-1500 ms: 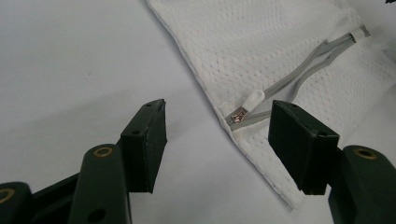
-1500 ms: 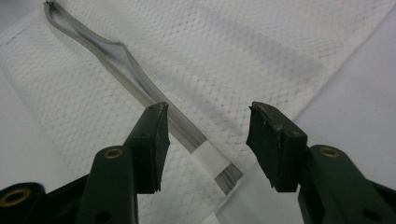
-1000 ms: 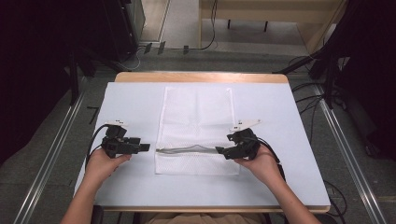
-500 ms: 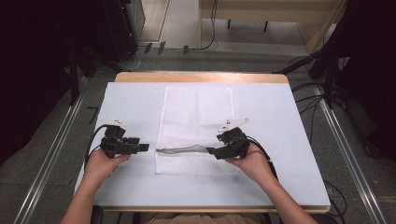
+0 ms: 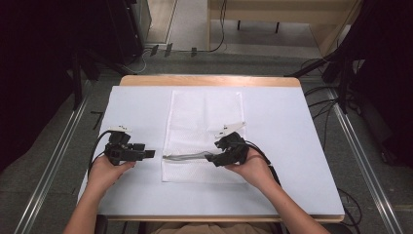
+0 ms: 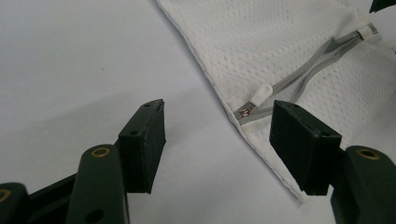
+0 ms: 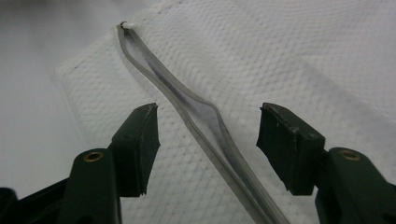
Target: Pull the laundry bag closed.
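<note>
Two grippers: we see both with jaws spread, holding nothing.
Bag (image 5: 204, 134): white mesh, flat mid-table (image 5: 292, 146).
Zipper (image 5: 187, 156): across bag's near end, partly open.
Left gripper (image 5: 150, 153): just left of bag.
Right gripper (image 5: 210, 158): over bag, zipper between jaws.

White mesh bag (image 5: 204, 134) flat mid-table, grey zipper (image 5: 187, 156) partly open near its front edge

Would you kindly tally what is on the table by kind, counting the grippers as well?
Black two-jaw grippers: 2, the left gripper and the right gripper, both with jaws apart.
White mesh bags: 1, the mesh bag lying flat, with a grey zipper and a white pull tab.
Pale table covers: 1, the sheet.
Total: 4.
</note>
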`<state>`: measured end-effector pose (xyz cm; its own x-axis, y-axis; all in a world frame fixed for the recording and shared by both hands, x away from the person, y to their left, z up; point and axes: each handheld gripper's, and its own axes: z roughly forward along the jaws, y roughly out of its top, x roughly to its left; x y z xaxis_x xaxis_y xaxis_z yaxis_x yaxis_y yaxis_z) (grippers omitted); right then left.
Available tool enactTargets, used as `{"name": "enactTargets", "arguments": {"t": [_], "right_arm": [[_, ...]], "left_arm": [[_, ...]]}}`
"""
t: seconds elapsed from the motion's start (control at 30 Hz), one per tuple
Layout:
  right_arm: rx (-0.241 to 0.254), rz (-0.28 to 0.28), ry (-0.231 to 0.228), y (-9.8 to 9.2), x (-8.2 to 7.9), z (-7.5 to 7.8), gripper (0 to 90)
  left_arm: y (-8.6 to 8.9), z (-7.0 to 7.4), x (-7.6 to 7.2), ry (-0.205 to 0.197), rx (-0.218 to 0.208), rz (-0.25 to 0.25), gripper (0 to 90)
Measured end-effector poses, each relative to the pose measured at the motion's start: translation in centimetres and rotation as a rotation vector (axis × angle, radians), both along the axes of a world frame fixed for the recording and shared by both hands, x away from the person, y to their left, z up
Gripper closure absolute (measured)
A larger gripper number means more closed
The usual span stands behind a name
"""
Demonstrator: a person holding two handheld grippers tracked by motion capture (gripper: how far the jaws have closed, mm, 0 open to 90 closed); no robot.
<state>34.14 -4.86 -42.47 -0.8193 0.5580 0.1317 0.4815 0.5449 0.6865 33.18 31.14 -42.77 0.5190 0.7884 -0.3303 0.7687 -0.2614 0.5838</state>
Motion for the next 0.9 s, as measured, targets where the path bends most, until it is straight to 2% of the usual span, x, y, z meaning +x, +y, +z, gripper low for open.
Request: {"name": "enactTargets", "arguments": {"t": [0.5, 0.63, 0.7, 0.8, 0.9], "right_arm": [[-0.002, 0.052, 0.025, 4.0, 0.6, -0.5, 46.2], [0.001, 0.063, 0.031, 5.0, 0.6, -0.6, 47.6], [0.001, 0.071, 0.033, 5.3, 0.7, -0.7, 48.3], [0.032, 0.072, 0.064, 5.8, 0.8, -1.0, 49.3], [0.037, 0.075, 0.067, 6.3, 0.9, -1.2, 50.6]], "left_arm": [[0.1, -0.2, 0.1, 0.002, 0.009, -0.005, 36.4], [0.1, -0.2, 0.1, 0.003, -0.002, -0.005, 36.4], [0.3, -0.1, 0.1, 0.011, -0.033, -0.006, 36.4], [0.5, -0.1, 0.2, 0.008, -0.032, -0.004, 36.4], [0.4, -0.1, 0.2, 0.01, -0.028, -0.003, 36.4]]}}
